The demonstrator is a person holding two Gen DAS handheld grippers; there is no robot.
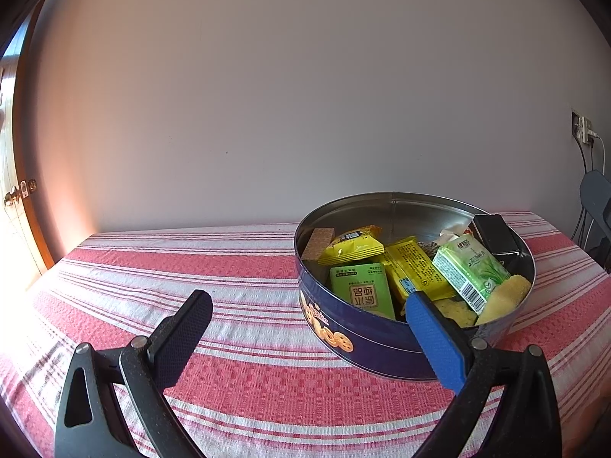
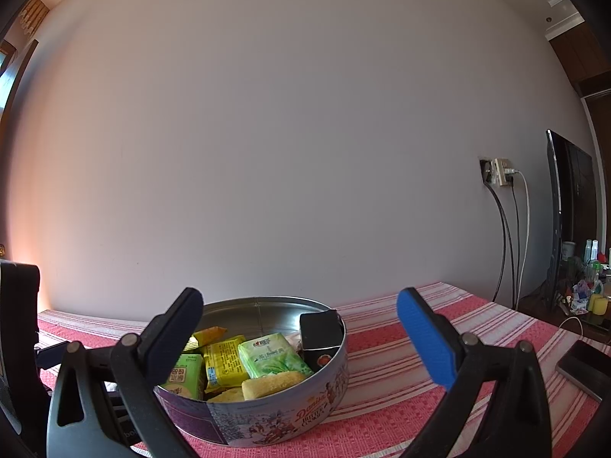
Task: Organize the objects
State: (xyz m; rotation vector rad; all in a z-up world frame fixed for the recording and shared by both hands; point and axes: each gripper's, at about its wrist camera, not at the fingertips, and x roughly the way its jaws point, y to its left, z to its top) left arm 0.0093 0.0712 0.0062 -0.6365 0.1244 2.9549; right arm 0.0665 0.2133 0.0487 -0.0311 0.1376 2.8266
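Apparently the sorting is nearly finished: the round cookie tin [image 1: 382,347] sits on the tabletop [image 1: 152,263] with its lid off, already packed. Inside lie crinkly yellow snack packets [image 1: 353,246], a flat green sachet [image 1: 362,292], a glossy green tissue pack [image 1: 471,269] propped at a tilt, spongy yellow cake pieces [image 1: 504,295] and a hard black box [image 1: 496,234] leaning on the shiny metal wall, probably stacked so to fit. The left gripper [image 1: 309,315] hangs wide apart and empty beside the tin; the right gripper [image 2: 299,318] is likewise spread wide, holding nothing. A woven red-and-white striped cloth covers the tabletop.
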